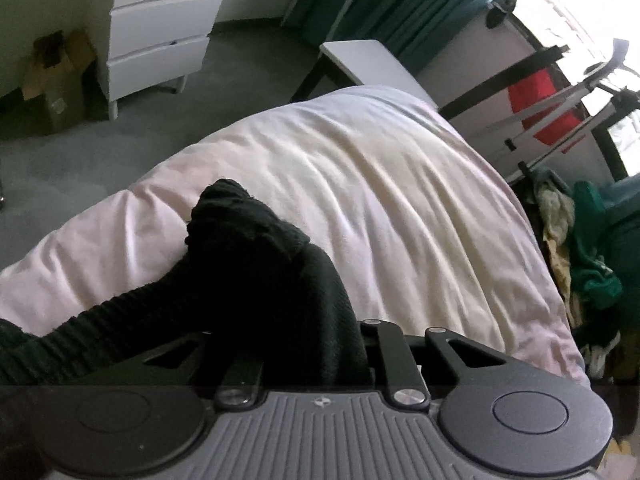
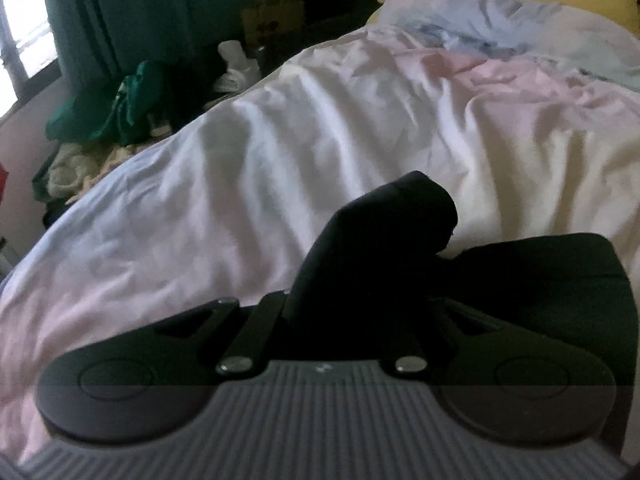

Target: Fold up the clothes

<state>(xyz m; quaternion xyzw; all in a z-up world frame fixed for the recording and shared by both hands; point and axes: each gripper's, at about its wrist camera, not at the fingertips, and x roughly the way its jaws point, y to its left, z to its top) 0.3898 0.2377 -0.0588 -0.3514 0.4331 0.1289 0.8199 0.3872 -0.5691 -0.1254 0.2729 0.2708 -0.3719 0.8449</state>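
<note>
I am pinching a dark knit garment [image 1: 256, 264] with both sets of fingers, left gripper [image 1: 320, 344] and right gripper [image 2: 344, 304] each closed on a bunched fold that rises toward twelve o'clock above the bed [image 1: 400, 208]. The fabric looks soft, limp and fairly thick. I judge that hems or corners offer the surest hold.

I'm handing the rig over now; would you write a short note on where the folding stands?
Left gripper: dark knit garment bunched between its jaws; fingertips hidden, grip unclear.
Right gripper: dark cloth between its jaws too, fingertips also hidden.
Garment hangs low over the pale duvet, one ribbed part trailing left across it.
Done: garment picked up. Left: lay it flat on the duvet and fold; no fold shows yet. More clothes are piled beside the bed.
</note>
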